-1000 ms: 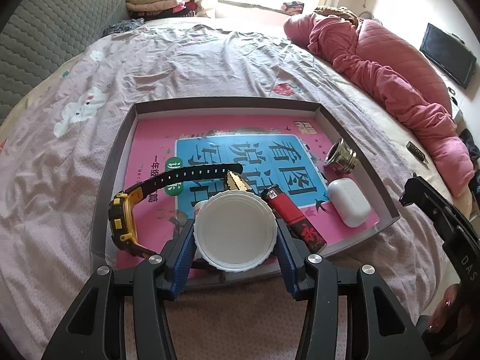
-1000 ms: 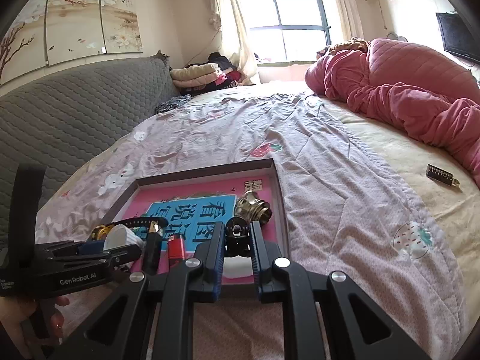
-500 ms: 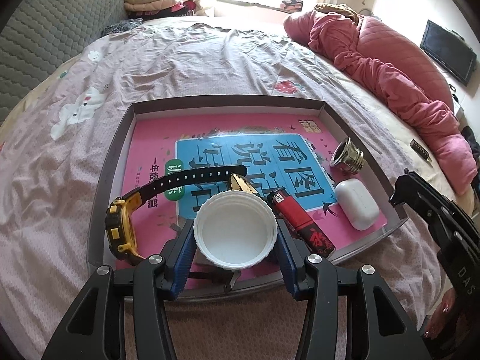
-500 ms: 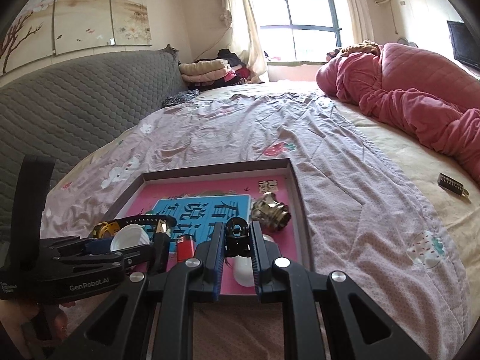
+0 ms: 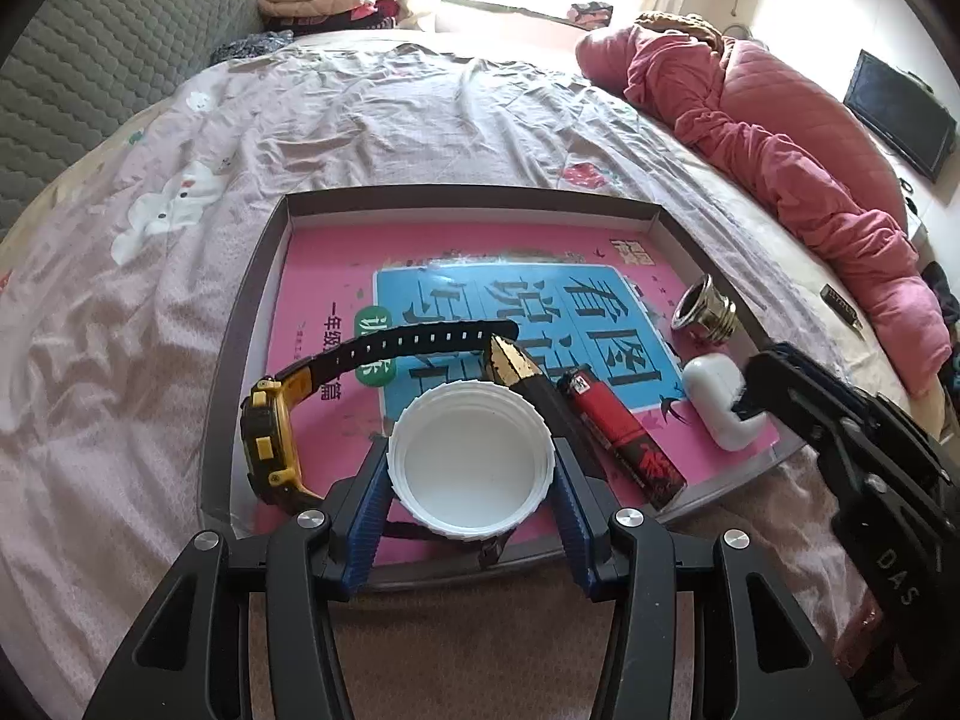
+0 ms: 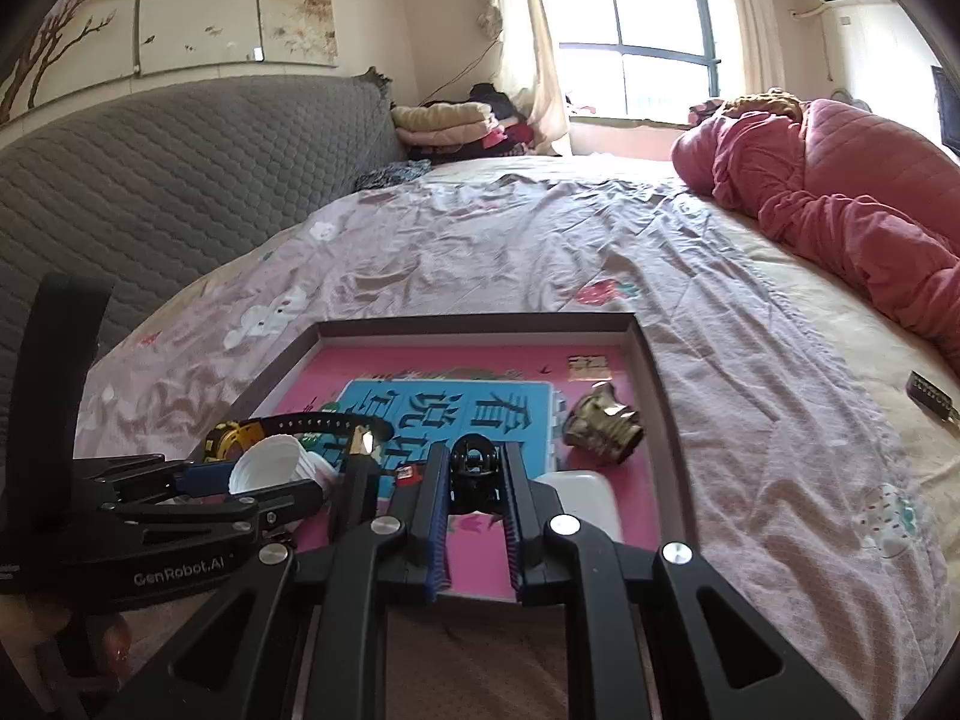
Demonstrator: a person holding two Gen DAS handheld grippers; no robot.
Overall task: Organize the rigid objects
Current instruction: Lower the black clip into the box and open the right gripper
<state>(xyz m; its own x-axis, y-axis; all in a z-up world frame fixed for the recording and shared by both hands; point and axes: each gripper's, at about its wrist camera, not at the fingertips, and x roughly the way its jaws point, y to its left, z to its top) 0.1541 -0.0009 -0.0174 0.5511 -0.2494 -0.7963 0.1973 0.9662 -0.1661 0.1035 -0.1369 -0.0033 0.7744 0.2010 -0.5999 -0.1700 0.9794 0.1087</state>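
White plastic is filling the left claw [image 5: 471, 474]: a ribbed white jar lid [image 5: 471, 468], hollow side up, is sitting clamped between the blue pads [image 5: 369, 510] above the near edge of a shallow grey tray [image 5: 240, 324] that is lying on the bed [image 5: 390, 108]. A pink and blue book cover [image 5: 540, 300] is lining the tray floor. Just left of the lid a yellow and black wristwatch [image 5: 270, 438] is lying on its side, its strap arching toward a black and gold pen [image 5: 516, 366]. A red lighter [image 5: 624, 438] is lying beside the pen, then a white earbud case [image 5: 720, 402], with a metal threaded fitting [image 5: 702, 309] beyond it near the right wall.

In the right wrist view, the right claw [image 6: 474, 480] is gripping a small black part [image 6: 474, 474], its jaws nearly together, and is hanging over the tray's near right portion beside the earbud case [image 6: 582, 498]. A small dark object [image 6: 930, 396] is lying on the sheet well apart from the tray, near the pink quilt [image 6: 840, 180].
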